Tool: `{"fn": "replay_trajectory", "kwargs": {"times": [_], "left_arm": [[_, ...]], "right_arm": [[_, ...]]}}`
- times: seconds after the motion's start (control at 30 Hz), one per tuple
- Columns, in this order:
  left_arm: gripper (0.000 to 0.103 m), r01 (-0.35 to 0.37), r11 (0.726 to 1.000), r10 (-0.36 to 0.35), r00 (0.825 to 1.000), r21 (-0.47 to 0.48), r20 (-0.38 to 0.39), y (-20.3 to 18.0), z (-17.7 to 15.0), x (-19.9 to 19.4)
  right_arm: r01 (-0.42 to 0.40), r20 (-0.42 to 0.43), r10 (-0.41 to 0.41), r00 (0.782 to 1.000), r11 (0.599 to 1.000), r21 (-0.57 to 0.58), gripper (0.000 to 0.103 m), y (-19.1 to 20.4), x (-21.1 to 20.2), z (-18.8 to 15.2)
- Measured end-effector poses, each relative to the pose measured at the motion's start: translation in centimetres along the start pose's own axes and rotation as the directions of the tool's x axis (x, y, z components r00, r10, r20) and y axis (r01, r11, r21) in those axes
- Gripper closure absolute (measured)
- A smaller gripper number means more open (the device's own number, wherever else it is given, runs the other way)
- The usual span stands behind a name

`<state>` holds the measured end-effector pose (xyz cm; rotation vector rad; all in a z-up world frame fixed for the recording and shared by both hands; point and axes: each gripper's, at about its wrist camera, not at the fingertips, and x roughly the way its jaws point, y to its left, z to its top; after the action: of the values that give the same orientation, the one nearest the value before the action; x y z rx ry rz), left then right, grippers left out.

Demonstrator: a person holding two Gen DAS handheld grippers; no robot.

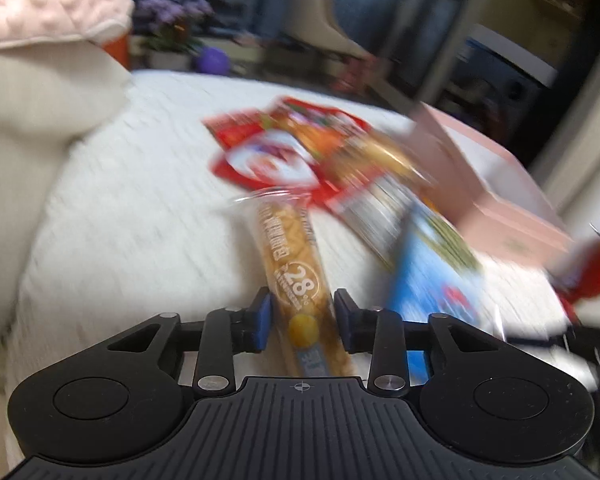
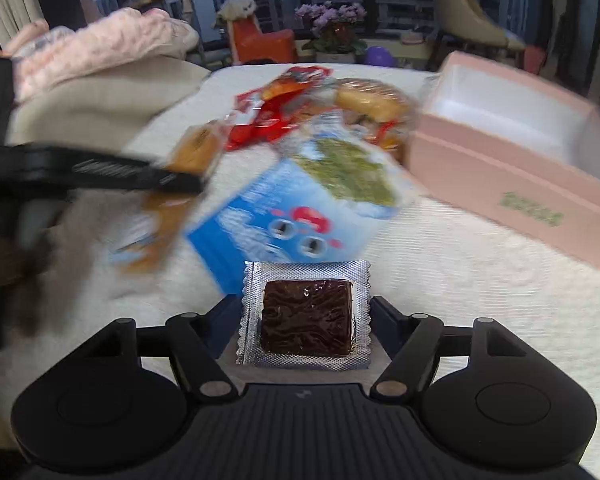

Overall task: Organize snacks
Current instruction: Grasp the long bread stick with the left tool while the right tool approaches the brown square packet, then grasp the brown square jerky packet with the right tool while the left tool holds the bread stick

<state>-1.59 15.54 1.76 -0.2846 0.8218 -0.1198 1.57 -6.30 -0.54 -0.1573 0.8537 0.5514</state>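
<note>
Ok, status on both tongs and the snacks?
Left tongs straddling long pastry pack, grip unclear. Right tongs around foil-wrapped brownie. Pink box open, nothing blocking it.

White textured bedcover (image 2: 440,264), carrying a heap of snack packets (image 2: 320,120), a blue packet (image 2: 260,220) and an open pink box (image 2: 512,160)

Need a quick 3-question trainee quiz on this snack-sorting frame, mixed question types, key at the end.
1. True or false: the pink box already holds several snacks.
2. Which packet sits between the right gripper's fingers? A) blue packet B) foil-edged brown square packet C) red packet
3. Fill in: the left gripper has the long ____ packet between its blue pads.

Key: 1 false, the visible interior is bare; 2 B; 3 golden pastry.
</note>
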Motion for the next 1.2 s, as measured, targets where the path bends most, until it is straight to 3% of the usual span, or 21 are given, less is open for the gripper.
{"fn": "replay_trajectory", "kwargs": {"times": [0.1,0.2,0.27,0.33,0.67,0.73,0.77,0.83,0.87,0.9,0.93,1.1,1.2], "left_arm": [[0.069,0.034,0.994,-0.030,0.999,0.100,-0.041,-1.6,-1.9,-1.3],[0.067,0.042,0.992,-0.035,0.998,0.119,-0.059,-2.4,-3.1,-1.6],[0.066,0.024,0.992,-0.018,0.999,0.127,-0.050,-3.0,-3.5,-1.6],[0.063,0.014,0.990,-0.007,0.999,0.137,-0.050,-3.6,-3.7,-1.6],[0.062,0.018,0.996,-0.013,0.999,0.089,-0.047,-3.1,-3.4,-1.5],[0.063,0.011,0.995,-0.006,0.999,0.103,-0.049,-3.3,-3.5,-1.6],[0.068,0.002,0.994,0.004,0.999,0.112,-0.050,-3.5,-3.6,-1.7],[0.069,0.003,0.995,0.002,0.999,0.096,-0.050,-3.3,-3.8,-2.1],[0.070,0.011,0.997,-0.008,0.999,0.078,-0.043,-3.1,-4.0,-2.5],[0.070,0.010,0.998,-0.008,1.000,0.066,-0.027,-2.9,-4.2,-3.0],[0.070,0.000,0.998,0.000,1.000,0.063,-0.006,-2.8,-4.3,-3.6],[0.070,-0.036,0.999,0.033,0.996,0.032,0.086,-2.3,-3.7,-6.8],[0.070,0.026,0.999,-0.030,0.995,0.047,0.099,-3.4,-2.8,-7.8]], "right_arm": [[0.105,0.005,-0.105,0.994,0.994,-0.009,0.033,-2.0,-1.3,-0.9],[0.188,0.001,-0.188,0.982,0.982,0.010,0.031,-4.5,-1.9,-2.1],[0.239,0.020,-0.240,0.971,0.971,0.028,0.018,-5.8,-2.3,-2.9],[0.295,0.050,-0.297,0.954,0.954,0.048,0.016,-6.3,-2.5,-3.8],[0.239,0.085,-0.255,0.963,0.958,0.160,0.013,-7.8,-2.2,-4.4],[0.235,0.079,-0.249,0.965,0.959,0.158,0.024,-7.5,-2.0,-3.9],[0.228,0.080,-0.240,0.967,0.964,0.137,0.031,-7.1,-2.0,-3.6],[0.245,0.093,-0.254,0.963,0.964,0.099,0.038,-6.4,-2.5,-3.3],[0.254,0.102,-0.262,0.960,0.963,0.091,0.048,-6.3,-2.9,-3.2],[0.266,0.107,-0.275,0.956,0.960,0.088,0.073,-6.2,-3.2,-3.2],[0.268,0.103,-0.277,0.955,0.959,0.093,0.077,-6.4,-3.5,-3.0],[0.248,0.125,-0.263,0.957,0.961,0.120,0.078,-7.1,-4.6,-2.9],[0.202,0.115,-0.217,0.969,0.970,0.135,0.070,-7.2,-4.5,-3.4]]}}
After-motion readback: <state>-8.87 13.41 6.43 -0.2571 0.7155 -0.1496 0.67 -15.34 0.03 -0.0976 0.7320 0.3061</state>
